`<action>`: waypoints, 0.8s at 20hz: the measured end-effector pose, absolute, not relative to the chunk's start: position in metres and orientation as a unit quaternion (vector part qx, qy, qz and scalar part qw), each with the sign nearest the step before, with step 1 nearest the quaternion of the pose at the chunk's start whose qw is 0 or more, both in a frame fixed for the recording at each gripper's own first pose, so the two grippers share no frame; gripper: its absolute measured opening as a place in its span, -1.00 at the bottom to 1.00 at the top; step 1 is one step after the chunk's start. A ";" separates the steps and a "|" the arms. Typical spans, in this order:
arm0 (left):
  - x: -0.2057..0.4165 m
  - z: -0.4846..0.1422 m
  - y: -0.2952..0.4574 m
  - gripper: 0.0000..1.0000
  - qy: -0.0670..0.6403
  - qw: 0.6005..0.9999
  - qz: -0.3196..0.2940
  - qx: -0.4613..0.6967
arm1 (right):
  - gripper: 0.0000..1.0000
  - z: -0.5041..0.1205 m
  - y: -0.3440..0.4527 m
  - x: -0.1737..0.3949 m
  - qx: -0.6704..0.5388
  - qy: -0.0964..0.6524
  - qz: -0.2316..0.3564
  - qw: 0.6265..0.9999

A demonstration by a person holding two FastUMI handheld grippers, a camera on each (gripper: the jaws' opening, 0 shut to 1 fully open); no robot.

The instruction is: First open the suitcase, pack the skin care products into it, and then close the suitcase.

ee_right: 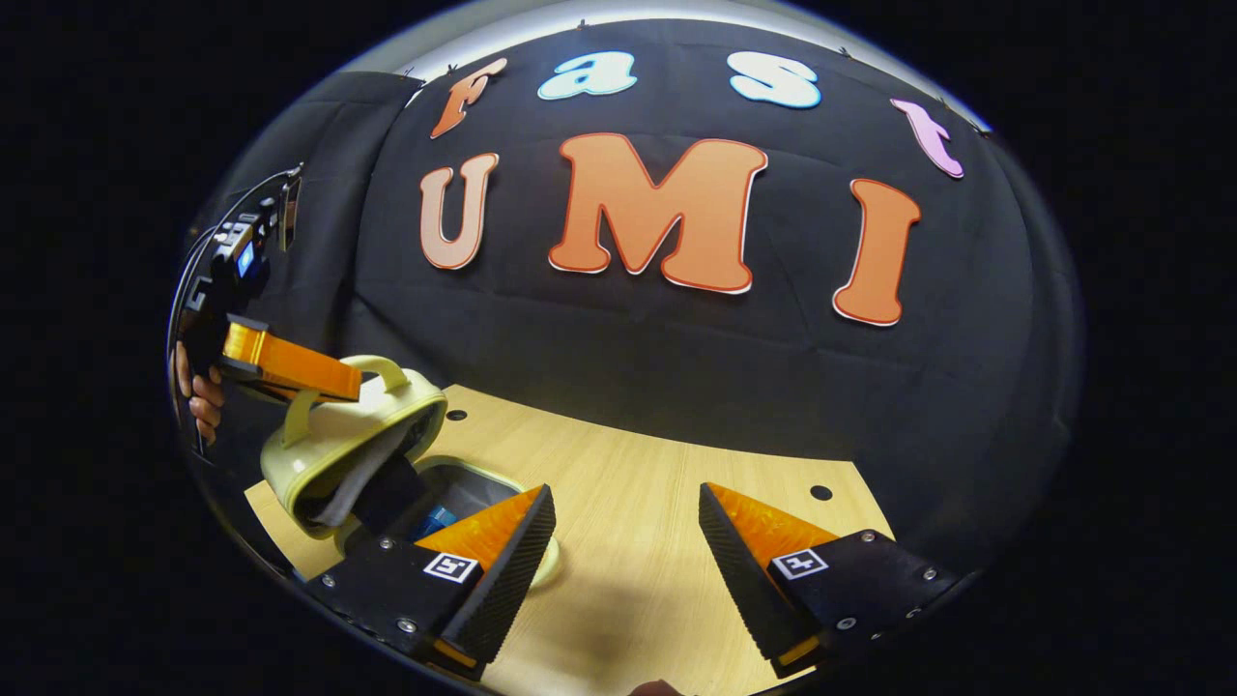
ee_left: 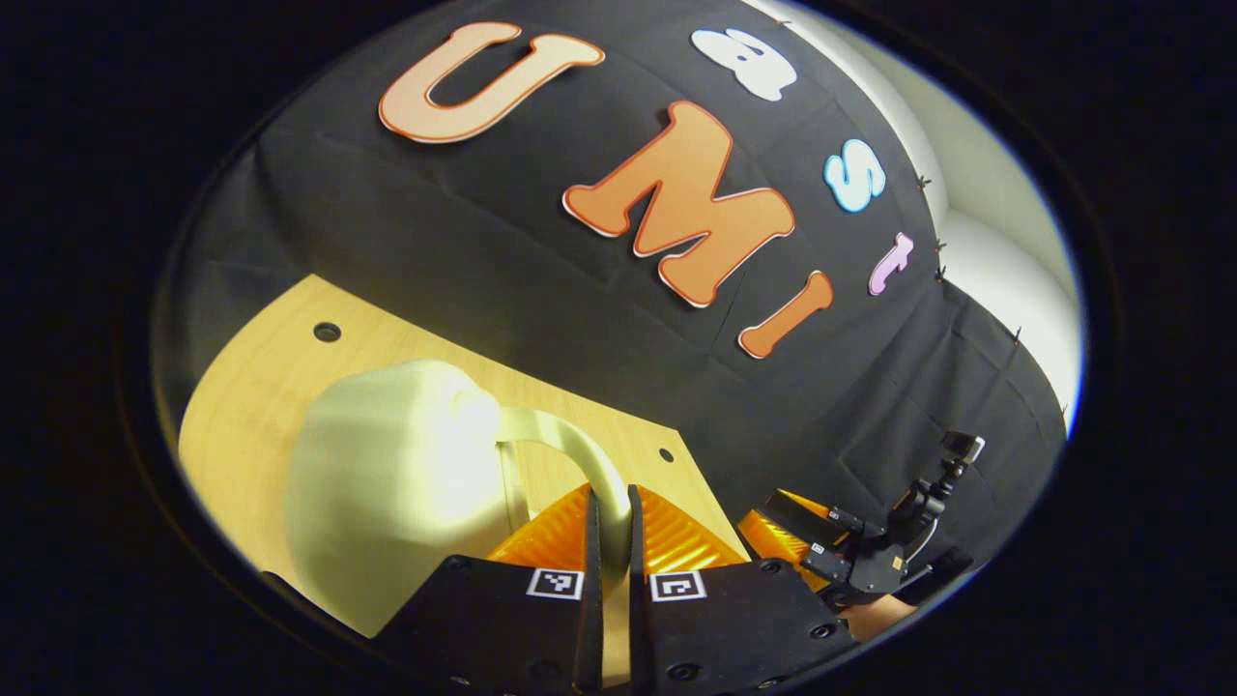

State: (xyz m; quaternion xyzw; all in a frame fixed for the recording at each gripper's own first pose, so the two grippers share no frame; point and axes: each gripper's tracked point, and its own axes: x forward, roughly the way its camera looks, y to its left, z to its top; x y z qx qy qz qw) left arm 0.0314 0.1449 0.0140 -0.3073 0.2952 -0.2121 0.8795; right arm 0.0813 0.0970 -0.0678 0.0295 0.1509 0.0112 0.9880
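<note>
**Suitcase lid held up by its handle; second gripper spread over bare table**

Item 1, left gripper (ee_left: 616,541). In the left gripper view the fingers are seen pressed nearly together, pinching the pale handle (ee_left: 572,452) of the suitcase (ee_left: 387,483). The cream shell lies at 9 o'clock of the fingers and is seen from outside only; its contents are hidden here.

Item 2, suitcase as seen in the right gripper view. The lid (ee_right: 338,449) is raised and tilted, hung from the left gripper (ee_right: 290,365) at 10 o'clock, with a hand (ee_right: 198,396) behind it at the picture's edge. Beneath the lid the base (ee_right: 474,483) is shown open, with something blue (ee_right: 433,522) inside; what it is cannot be told.

Item 3, right gripper (ee_right: 628,541). The fingers are spread wide, nothing between them, above the wooden table (ee_right: 628,580). In the left gripper view it is seen far off at 4 o'clock (ee_left: 850,556).

Item 4, edges and room. The table's far edge is met by the black cloth wall (ee_right: 676,367). Bare wood is left from 12 to 3 o'clock of the right gripper, with small round holes (ee_right: 820,492) near the far edge.
</note>
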 end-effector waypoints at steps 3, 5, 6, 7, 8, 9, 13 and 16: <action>0.032 -0.008 0.112 -0.78 0.318 0.868 -0.216 -0.314 | 0.90 -0.080 0.081 0.071 0.029 0.160 0.009 0.987; 0.034 -0.020 0.095 -0.78 0.331 0.866 -0.213 -0.309 | 0.90 -0.087 0.071 0.063 0.033 0.164 0.007 0.986; 0.033 -0.026 0.088 -0.78 0.337 0.865 -0.211 -0.306 | 0.90 -0.089 0.066 0.060 0.036 0.166 0.007 0.986; 0.034 -0.032 0.080 -0.78 0.345 0.863 -0.208 -0.304 | 0.90 -0.090 0.062 0.057 0.037 0.166 0.005 0.985; 0.034 -0.039 0.071 -0.78 0.352 0.862 -0.206 -0.303 | 0.90 -0.092 0.057 0.053 0.039 0.166 0.005 0.985; 0.034 -0.047 0.064 -0.78 0.362 0.859 -0.201 -0.302 | 0.90 -0.094 0.053 0.050 0.041 0.167 0.004 0.985; 0.040 -0.078 0.029 -0.78 0.397 0.855 -0.190 -0.274 | 0.90 -0.111 0.039 0.038 0.045 0.180 0.007 0.983; 0.039 -0.103 0.008 -0.77 0.421 0.857 -0.174 -0.244 | 0.90 -0.116 0.025 0.028 0.042 0.183 0.005 0.982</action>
